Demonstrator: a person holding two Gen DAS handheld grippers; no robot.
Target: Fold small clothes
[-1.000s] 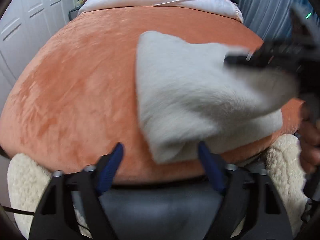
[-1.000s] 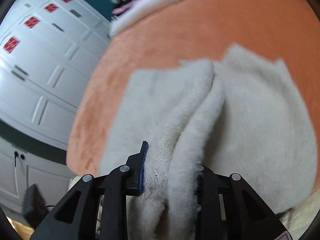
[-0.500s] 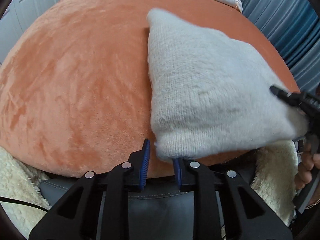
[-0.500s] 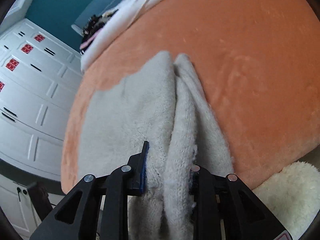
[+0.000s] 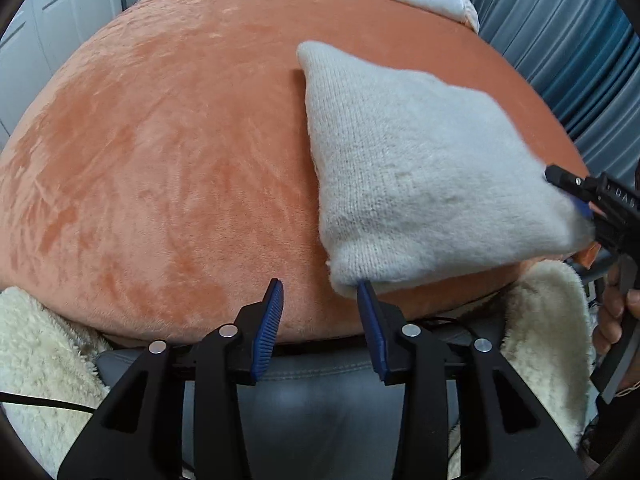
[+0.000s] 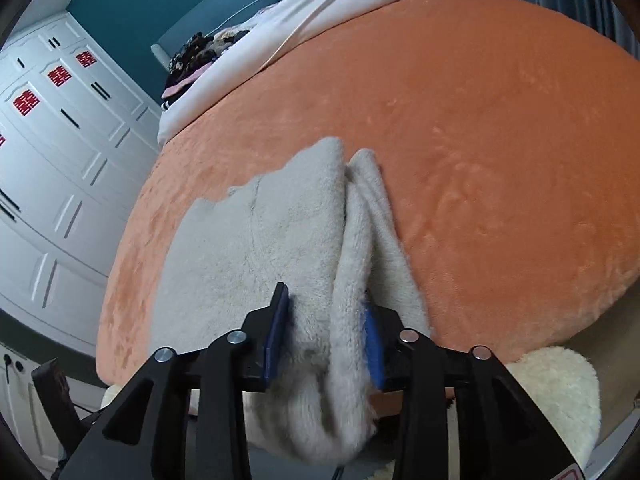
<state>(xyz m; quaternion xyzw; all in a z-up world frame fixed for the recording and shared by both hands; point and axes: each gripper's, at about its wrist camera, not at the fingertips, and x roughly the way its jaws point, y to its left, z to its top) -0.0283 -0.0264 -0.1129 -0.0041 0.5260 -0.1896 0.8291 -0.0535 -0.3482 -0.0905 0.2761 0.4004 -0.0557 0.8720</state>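
With the fold laid over, the left hand-held gripper (image 5: 320,308) gapes wide at the grey knit garment (image 5: 420,172)'s near corner on the orange bed (image 5: 160,160), while the right hand-held gripper (image 6: 326,328) pinches its bunched edge and should probably release next.

Orange blanket (image 5: 168,168) lies bare left of the cream garment (image 5: 420,176).

Our right gripper (image 6: 326,336), black with blue pads, pinches a bunched fold of the fuzzy off-white knitted garment (image 6: 264,248), which spreads over the plush orange blanket (image 6: 480,160). White panelled wardrobe doors (image 6: 52,152) with red emblems stand at left.
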